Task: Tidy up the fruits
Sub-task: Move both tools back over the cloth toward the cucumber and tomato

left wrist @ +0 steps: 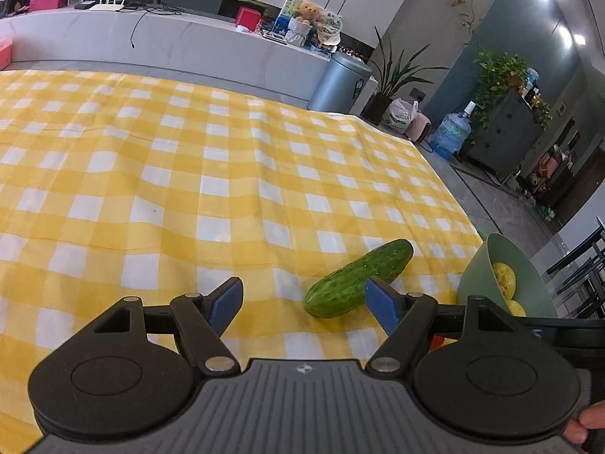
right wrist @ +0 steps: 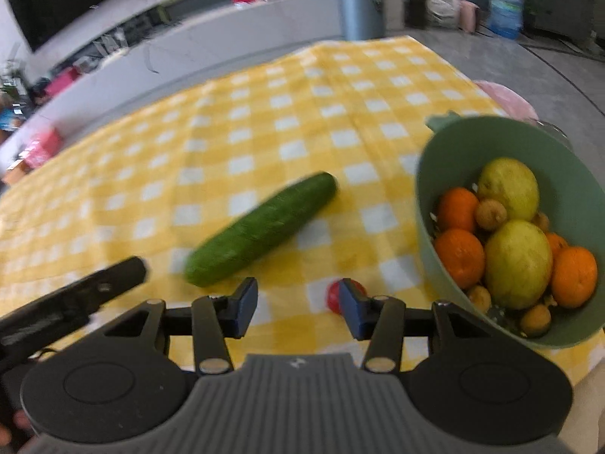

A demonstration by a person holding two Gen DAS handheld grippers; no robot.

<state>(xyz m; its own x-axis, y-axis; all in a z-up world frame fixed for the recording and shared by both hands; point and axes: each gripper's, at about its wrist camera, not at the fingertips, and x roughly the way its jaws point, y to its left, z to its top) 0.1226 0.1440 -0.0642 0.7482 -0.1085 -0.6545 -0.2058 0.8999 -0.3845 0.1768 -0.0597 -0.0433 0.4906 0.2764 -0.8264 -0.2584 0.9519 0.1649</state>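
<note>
Left gripper (left wrist: 304, 304) spread wide, holding nothing, low in frame. Right gripper (right wrist: 298, 310) likewise parted and bare. Cucumber (right wrist: 261, 229) flat on yellow checked cloth (right wrist: 264, 113), mid-frame. Green bowl (right wrist: 429, 204) at right, filled with oranges (right wrist: 459, 251) and guavas (right wrist: 518, 263). Small red fruit (right wrist: 332, 299) behind right fingertip.

We see our left gripper (left wrist: 304, 302) spread wide at lower centre, a cucumber (left wrist: 357, 279) just beyond its right finger, and a green bowl (left wrist: 478, 278) at lower right.
</note>
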